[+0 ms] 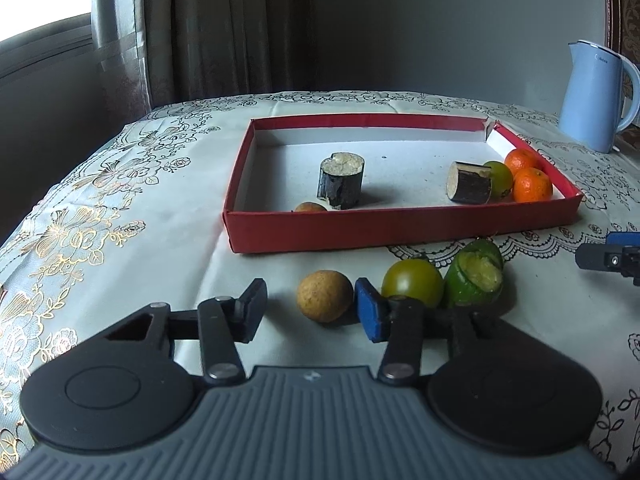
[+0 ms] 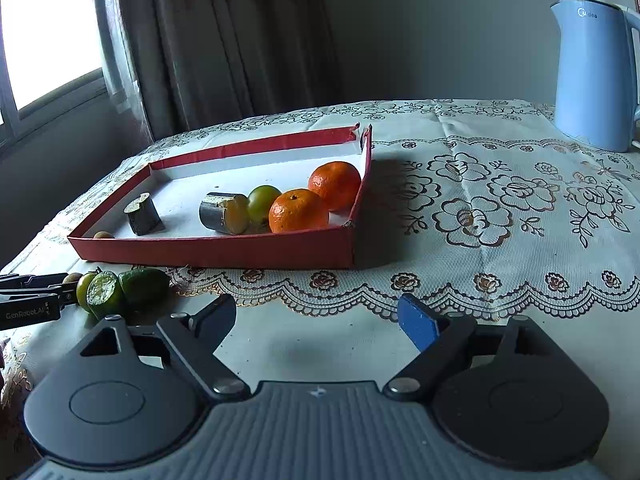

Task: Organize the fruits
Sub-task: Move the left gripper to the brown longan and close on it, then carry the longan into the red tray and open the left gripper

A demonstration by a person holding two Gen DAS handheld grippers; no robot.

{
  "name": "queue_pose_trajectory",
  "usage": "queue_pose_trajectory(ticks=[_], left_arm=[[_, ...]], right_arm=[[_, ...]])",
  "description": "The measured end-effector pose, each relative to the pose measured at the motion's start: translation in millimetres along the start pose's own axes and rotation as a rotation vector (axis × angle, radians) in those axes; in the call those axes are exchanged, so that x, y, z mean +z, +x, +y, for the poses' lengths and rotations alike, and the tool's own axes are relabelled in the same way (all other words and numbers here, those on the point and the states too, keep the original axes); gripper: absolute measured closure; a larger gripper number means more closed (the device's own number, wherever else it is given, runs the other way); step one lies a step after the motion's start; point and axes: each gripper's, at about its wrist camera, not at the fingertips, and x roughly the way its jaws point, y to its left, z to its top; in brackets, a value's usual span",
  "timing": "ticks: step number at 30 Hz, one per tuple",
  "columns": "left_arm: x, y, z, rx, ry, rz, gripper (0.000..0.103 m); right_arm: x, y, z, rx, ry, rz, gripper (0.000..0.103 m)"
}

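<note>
My left tool (image 1: 311,312) is sitting low over the worktop (image 1: 248,280) with its jaws spread wide, gripping nothing. A brown longan (image 1: 325,296) is lying on the cloth between the two fingers, nearer the blue pad (image 1: 370,312), gap showing on the black pad side. Just right of the blue pad a green tomato (image 1: 412,288) is sitting, touching a cut green lime (image 1: 478,278) beside it. In the right wrist view another whole green lime (image 2: 145,286) is lying just right of the cut one.

My right tool (image 2: 318,322) is hovering over bare cloth in front of the red tray (image 2: 216,250), jaws wide apart, holding nothing.

Inside the tray: a dark sugarcane piece (image 1: 341,181) is standing upright near the front-middle, a second sugarcane piece (image 1: 470,182) is lying on its side toward the right. A green fruit (image 1: 499,178) is touching that lying piece, and two oranges (image 1: 532,185) are sitting in the right front corner, touching each other. A small brown fruit (image 1: 310,207) is peeking over the front wall, near the upright piece; I cannot tell exactly what it is.

A blue kettle (image 2: 592,76) is standing at the far right of the worktop, well apart from the tray. Curtain (image 2: 224,40) is hanging behind.
</note>
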Motion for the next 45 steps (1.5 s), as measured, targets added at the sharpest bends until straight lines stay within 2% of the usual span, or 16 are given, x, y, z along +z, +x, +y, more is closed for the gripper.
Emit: queue_pose_trajectory(ticks=[8, 10, 19, 24, 27, 33, 39, 45], left_arm=[[-0.4, -1.3, -4.4, -0.011, 0.026, -0.009, 0.072], [-0.5, -1.6, -6.2, -0.01, 0.035, -0.012, 0.076], [4.2, -14.6, -2.4, -0.007, -0.007, -0.039, 0.077], [33.0, -27.8, -7.5, -0.014, 0.002, -0.104, 0.077], [47.8, -17.7, -12.0, 0.008, 0.015, -0.107, 0.077], [65.7, 18.7, -14.3, 0.023, 0.001, -0.056, 0.077], [73.2, 47.1, -4.4, 0.056, -0.036, -0.019, 0.077], [74.2, 53.2, 3.4, 0.097, -0.061, -0.019, 0.075]], right_arm=[[-1.6, 8.4, 21.4, -0.093, -0.124, 0.044, 0.012], [-1.9, 9.4, 23.4, -0.122, -0.131, 0.047, 0.006], [-1.6, 9.5, 20.5, -0.117, -0.117, 0.053, 0.005], [-1.8, 9.3, 20.3, -0.117, -0.117, 0.053, 0.005], [-1.7, 9.3, 20.2, -0.115, -0.116, 0.053, 0.005], [-1.2, 9.4, 18.9, -0.111, -0.109, 0.05, 0.005], [-0.7, 8.3, 14.6, -0.094, -0.086, 0.041, 0.005], [-0.5, 7.6, 12.6, -0.081, -0.071, 0.037, 0.004]])
